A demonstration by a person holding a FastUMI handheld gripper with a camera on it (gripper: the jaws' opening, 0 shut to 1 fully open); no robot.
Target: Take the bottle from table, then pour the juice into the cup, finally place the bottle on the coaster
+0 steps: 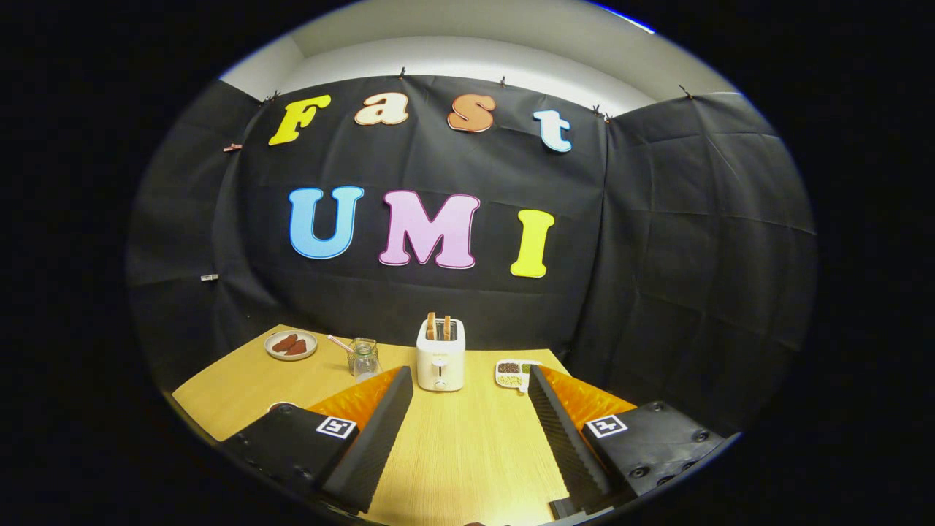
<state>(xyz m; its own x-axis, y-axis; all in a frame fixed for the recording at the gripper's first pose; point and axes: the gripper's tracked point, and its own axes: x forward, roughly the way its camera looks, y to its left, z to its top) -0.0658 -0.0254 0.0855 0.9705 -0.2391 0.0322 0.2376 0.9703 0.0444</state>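
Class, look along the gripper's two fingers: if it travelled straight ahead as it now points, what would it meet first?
Most likely the white toaster, standing on the table just ahead of the open gripper, roughly centred between its fingers. Nothing lies between them before it, though depth is hard to judge here.

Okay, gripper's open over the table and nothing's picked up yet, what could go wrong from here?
1. The toaster with toast standing up in it sits just beyond the open gripper, right between the fingers; a straight push forward would likely hit it.
2. The small glass bottle stands close against a glass jar with a straw beside the left finger, so closing on it may knock the jar.
3. The divided snack tray lies near the right finger's tip and could be nudged.
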